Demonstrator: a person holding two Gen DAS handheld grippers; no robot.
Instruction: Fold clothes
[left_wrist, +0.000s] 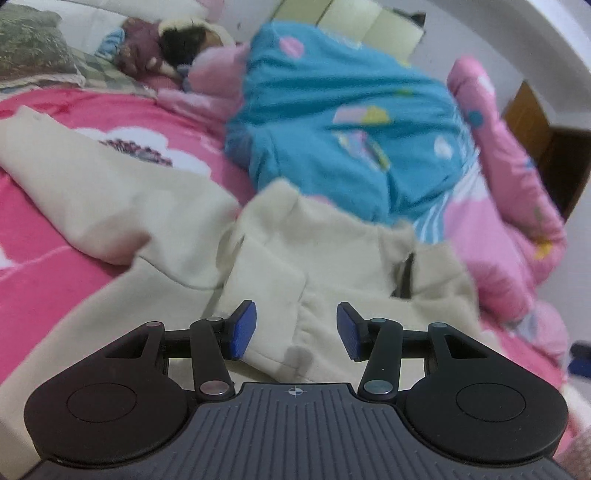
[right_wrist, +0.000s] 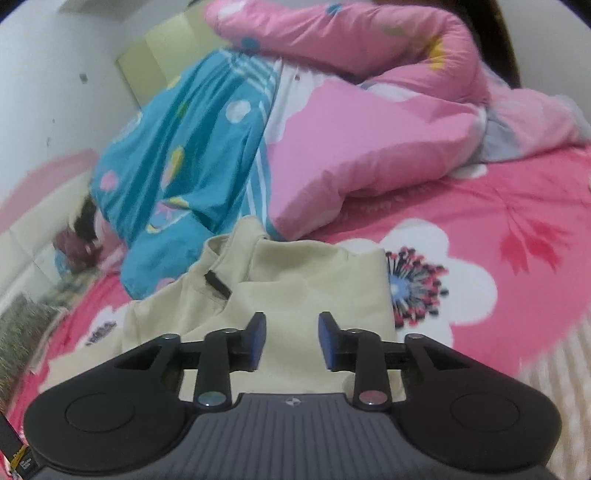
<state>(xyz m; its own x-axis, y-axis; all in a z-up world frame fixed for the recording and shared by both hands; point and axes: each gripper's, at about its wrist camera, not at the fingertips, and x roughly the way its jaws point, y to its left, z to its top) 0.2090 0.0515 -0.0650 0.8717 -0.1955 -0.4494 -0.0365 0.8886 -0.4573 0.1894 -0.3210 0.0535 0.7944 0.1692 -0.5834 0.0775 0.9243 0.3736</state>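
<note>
So you're hovering both grippers over the cream garment (left_wrist: 266, 258), which is lying on the pink flowered bedsheet (left_wrist: 44, 295) at the near side of the bed, with its collar end pointing toward the far blue-and-pink duvet (left_wrist: 332, 110). In the left wrist view one sleeve (left_wrist: 92, 192) is sprawling out to the left, while a panel is already lying doubled over the middle. In the right wrist view that side is looking squared off, with a straight right edge.

Your left gripper (left_wrist: 295, 328) is sitting with its fingers spread and nothing between them, and so is your right gripper (right_wrist: 291, 341); the fabric is just passing underneath both.

Hard to say from this alone whether you're mid-fold or tidying up. Either way, if you're going for a grab, I'd be pinching a single clean edge rather than a bunched layer, since this stuff looks soft and floppy. Keep the cloth low and taut while you're carrying it so the folded panel isn't sliding. Both views are blurry, so go slow.
</note>
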